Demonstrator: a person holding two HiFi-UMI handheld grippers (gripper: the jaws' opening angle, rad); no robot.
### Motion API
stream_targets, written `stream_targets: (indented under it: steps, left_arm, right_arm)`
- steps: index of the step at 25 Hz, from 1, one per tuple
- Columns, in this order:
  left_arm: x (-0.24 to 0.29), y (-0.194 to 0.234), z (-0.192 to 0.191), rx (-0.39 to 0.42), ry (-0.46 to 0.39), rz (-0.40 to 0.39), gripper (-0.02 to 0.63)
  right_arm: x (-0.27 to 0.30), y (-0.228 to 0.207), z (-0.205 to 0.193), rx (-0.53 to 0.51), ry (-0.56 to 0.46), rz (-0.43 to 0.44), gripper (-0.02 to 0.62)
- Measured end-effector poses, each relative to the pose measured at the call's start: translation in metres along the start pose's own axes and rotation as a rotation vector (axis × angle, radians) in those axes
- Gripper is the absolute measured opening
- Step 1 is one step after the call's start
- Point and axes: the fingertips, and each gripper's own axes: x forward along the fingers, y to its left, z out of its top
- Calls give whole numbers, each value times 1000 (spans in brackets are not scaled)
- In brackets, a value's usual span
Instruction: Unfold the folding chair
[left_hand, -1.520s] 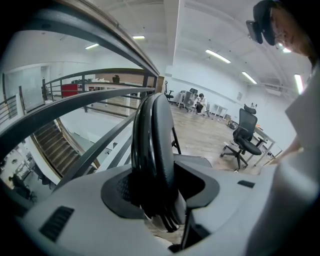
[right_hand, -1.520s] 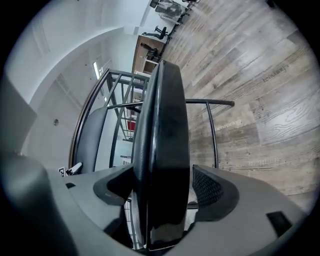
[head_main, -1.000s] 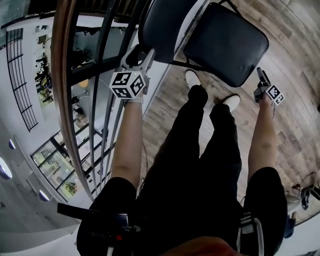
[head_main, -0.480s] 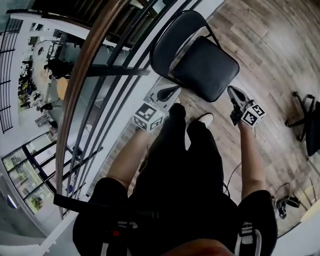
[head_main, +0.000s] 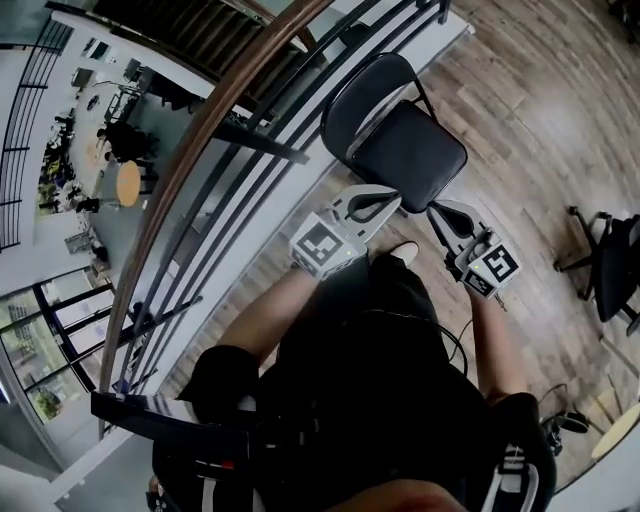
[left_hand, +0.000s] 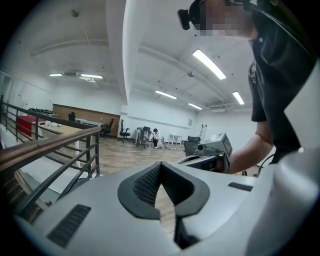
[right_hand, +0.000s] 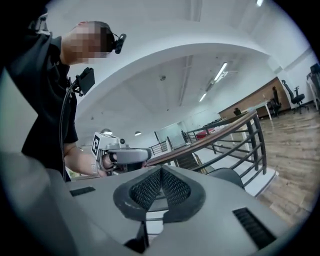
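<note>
Both claws are now clear of the folding chair (head_main: 405, 150) and held up in front of the person's torso. The left claw (head_main: 378, 203) and the right claw (head_main: 447, 215) are each clenched on nothing. Each gripper view shows its ribbed pads meeting at the tip with only open room beyond. A second ago the left claw was at the backrest and the right claw hung low beside the seat. Since then both have closed and been lifted away, and the head view has pulled back from the chair. The chair stands by itself on the wooden floor (head_main: 530, 120), just beside the railing (head_main: 200, 150) and ahead of the person's feet, with the seat down and the backrest upright. Assessment: the unfolding appears complete and the withdrawal reads as a finish, not a regrasp. The legs are largely hidden under the seat, so full spread cannot be confirmed.
</note>
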Motion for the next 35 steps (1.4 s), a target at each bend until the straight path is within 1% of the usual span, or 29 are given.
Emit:
stream_targets:
  steps: [3,5,8,11,15,20,27,32,35]
  left_arm:
    - [-3,-16,17,-2,-29,-25,3]
    - [-6,-23,21,-8,-37,-46,3]
    - [-9,-28,26,-4,-45,-74,3]
    - [-13,-32,38,25,-59,-119,3]
    - [-18,-28,50,36,-71,-141,3]
    - [-20,-21,54,34,-97,-168,3]
    - [-22,-17,51,40,-96,-188,3]
    - [-26,-15,45,29,-72,-188,3]
    - [-23,-14,42,36,-79,-190,3]
  right_arm:
    - [-3,21,28,-104,-8,-31,8]
    - [-1,32,41,-146,-18,-36,8]
    - [4,45,55,-179,-32,-34,8]
    - [8,53,64,-192,-37,-46,8]
    - [14,59,71,-225,-53,-69,8]
    - [22,66,76,-243,-75,-96,8]
    - [27,65,74,-233,-75,-127,8]
    - [30,65,68,-226,-71,-141,8]
    - [30,63,66,-225,-72,-153,8]
